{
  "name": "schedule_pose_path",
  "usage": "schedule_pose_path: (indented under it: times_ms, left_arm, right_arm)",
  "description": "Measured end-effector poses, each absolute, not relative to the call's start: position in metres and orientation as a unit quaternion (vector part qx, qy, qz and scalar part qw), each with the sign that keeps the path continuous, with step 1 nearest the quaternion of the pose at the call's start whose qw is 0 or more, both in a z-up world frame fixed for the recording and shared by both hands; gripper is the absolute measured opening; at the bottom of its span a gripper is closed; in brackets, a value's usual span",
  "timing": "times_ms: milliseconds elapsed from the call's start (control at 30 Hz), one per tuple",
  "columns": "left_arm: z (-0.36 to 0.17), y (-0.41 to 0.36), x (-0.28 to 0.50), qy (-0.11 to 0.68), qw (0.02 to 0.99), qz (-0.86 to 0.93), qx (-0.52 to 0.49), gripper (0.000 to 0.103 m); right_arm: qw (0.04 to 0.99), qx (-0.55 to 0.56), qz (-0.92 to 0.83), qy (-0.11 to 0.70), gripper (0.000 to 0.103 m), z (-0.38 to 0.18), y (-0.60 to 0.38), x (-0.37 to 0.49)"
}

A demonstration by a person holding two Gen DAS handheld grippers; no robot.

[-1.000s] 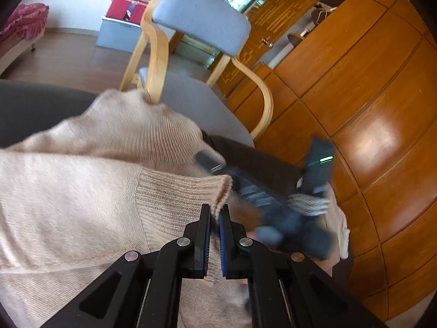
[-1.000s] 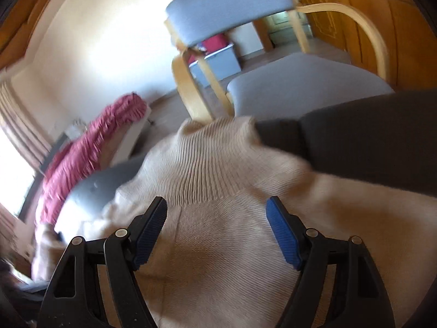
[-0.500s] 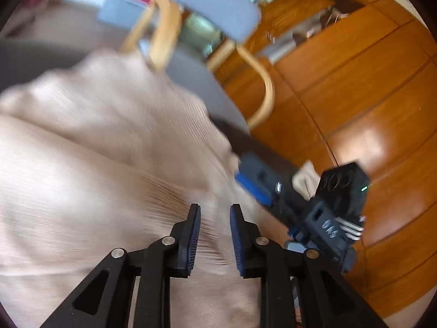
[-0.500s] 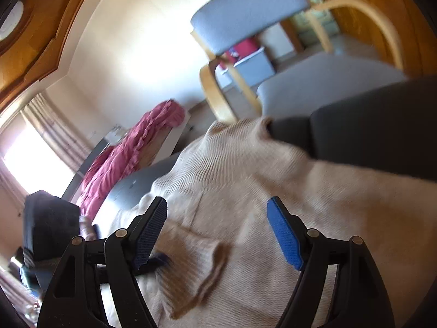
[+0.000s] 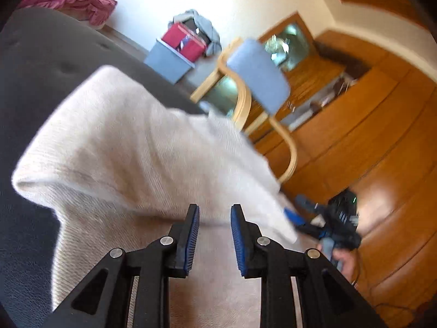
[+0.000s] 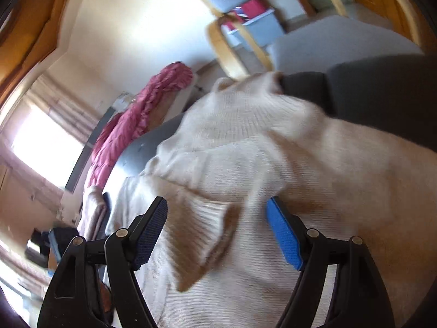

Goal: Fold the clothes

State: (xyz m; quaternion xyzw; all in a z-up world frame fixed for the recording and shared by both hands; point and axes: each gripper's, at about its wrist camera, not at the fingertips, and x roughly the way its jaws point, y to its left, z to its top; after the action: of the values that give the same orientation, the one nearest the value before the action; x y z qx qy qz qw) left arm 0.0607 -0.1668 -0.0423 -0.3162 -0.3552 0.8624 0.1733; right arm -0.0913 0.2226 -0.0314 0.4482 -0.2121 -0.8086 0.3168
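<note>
- A cream knit sweater (image 5: 142, 150) is lying spread over a dark grey padded surface (image 5: 41, 63), with one part folded back over the body and forming a rounded fold at the left of the left wrist view.
- The left gripper (image 5: 214, 235) is hovering over the sweater with its jaws slightly apart, a narrow gap showing between the blue pads and no cloth caught between them.
- The right gripper (image 6: 218, 232) is standing with its jaws spread wide, holding nothing; a ribbed cuff (image 6: 207, 235) is lying on the sweater between the two fingers, blurred.
- In the left wrist view the right gripper is showing at the sweater's right edge, blurred, with a hand (image 5: 344, 259) gripping its handle.
- A wooden chair with grey cushions (image 5: 256, 73) is standing just beyond the padded surface.
- A pink ruffled cloth (image 6: 142, 114) is lying further off by the wall, and a red box (image 5: 183, 41) is sitting on a grey bin behind the chair.
</note>
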Motion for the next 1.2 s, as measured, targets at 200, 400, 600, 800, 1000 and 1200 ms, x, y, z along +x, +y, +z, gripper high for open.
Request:
schedule_pose_path:
  times_ms: [200, 400, 600, 800, 1000, 1200]
  left_arm:
    - [-0.04, -0.16, 0.053, -0.348, 0.189, 0.861, -0.319, 0.023]
    - [-0.042, -0.163, 0.058, -0.363, 0.186, 0.861, -0.303, 0.023]
    - [-0.041, -0.162, 0.059, -0.357, 0.185, 0.864, -0.302, 0.023]
    - [-0.037, -0.165, 0.066, -0.352, 0.169, 0.871, -0.298, 0.023]
    - [-0.019, -0.152, 0.076, -0.251, 0.103, 0.903, -0.332, 0.023]
    - [-0.023, -0.136, 0.069, -0.093, 0.008, 0.896, -0.434, 0.023]
  right_arm:
    - [0.336, 0.46, -0.805, -0.165, 0.044, -0.038, 0.196, -0.092]
    - [0.319, 0.474, -0.793, -0.212, 0.044, -0.039, 0.216, -0.096]
    - [0.366, 0.489, -0.764, -0.209, 0.045, -0.046, 0.2, -0.093]
    - [0.338, 0.446, -0.81, -0.175, 0.009, -0.037, 0.198, -0.089]
    - [0.304, 0.394, -0.838, -0.224, 0.008, -0.027, 0.231, -0.095]
    - [0.3, 0.417, -0.811, -0.278, 0.008, -0.047, 0.243, -0.109]
